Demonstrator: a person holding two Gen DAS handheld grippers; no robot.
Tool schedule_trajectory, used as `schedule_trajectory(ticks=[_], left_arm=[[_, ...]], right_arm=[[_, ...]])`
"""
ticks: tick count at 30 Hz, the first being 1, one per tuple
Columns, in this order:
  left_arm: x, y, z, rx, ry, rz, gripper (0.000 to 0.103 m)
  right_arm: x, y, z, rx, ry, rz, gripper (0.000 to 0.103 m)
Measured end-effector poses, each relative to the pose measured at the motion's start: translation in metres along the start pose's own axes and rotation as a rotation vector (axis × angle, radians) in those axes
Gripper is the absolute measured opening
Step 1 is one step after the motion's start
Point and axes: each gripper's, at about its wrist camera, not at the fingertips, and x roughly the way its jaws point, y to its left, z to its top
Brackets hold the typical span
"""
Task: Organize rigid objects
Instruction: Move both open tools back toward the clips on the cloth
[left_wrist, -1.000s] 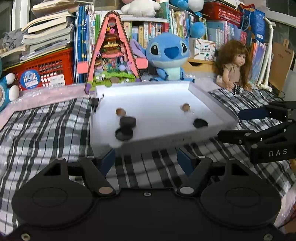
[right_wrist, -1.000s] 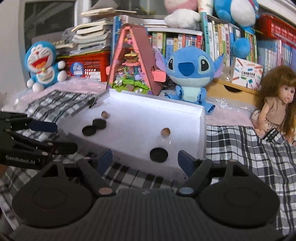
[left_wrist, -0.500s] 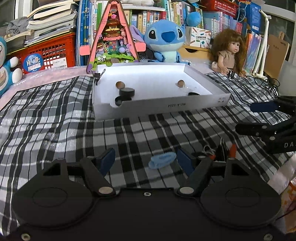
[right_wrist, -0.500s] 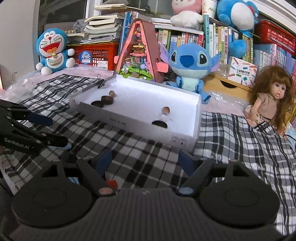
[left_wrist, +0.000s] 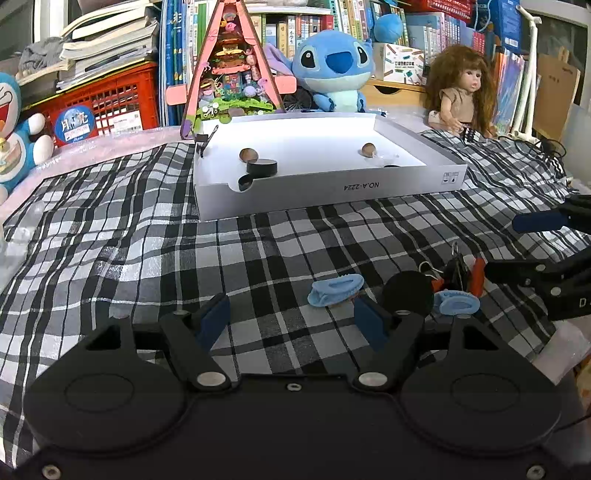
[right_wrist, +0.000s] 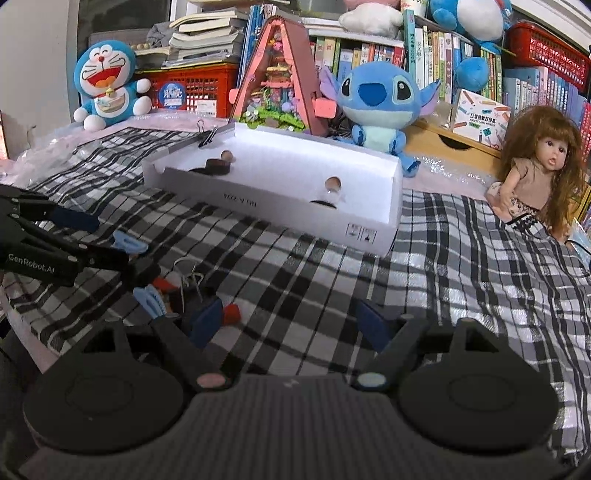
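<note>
- We held our left gripper (left_wrist: 293, 319) low over the checked cloth (left_wrist: 147, 240), with its two blue pads wide apart and nothing between them.
- Our right gripper (right_wrist: 288, 323) hung low over the same cloth, also spread wide and holding nothing.
- A white box (left_wrist: 332, 192) sat toward the far edge of the cloth, with its open side up.
- In the box's near left corner lay a thick black disc (left_wrist: 261, 168), partly on top of a flat black disc (left_wrist: 245, 181), with a small brown ball (left_wrist: 248, 154) just behind them.
- Near the box's right side sat another brown ball (left_wrist: 368, 148) and one more flat black disc (left_wrist: 391, 166), mostly hidden by the box wall.
- A black binder clip (left_wrist: 201, 140) was pinched on the box's far left corner.
- Near the front edge of the cloth a little pile waited: a light blue clip (left_wrist: 334, 290), a round black disc (left_wrist: 406, 293), a second blue clip (left_wrist: 456, 302), and some black and red binder clips (left_wrist: 460, 273) bunched together.
- The round black disc sat just beside our left gripper's right pad; we could not tell if they touched.
- Past the far edge sat a blue plush toy (left_wrist: 334, 70), a doll (left_wrist: 461, 92) and a pink toy house (left_wrist: 231, 62).
</note>
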Motion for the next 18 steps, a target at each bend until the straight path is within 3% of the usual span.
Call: schedule_trajectory(ticks=[18], left_arm=[[0.003,0.009,-0.001,-0.037,-0.022,0.058,0.074]], right_arm=[[0.005,0.015,-0.009,-0.025,0.014,0.026,0.087]])
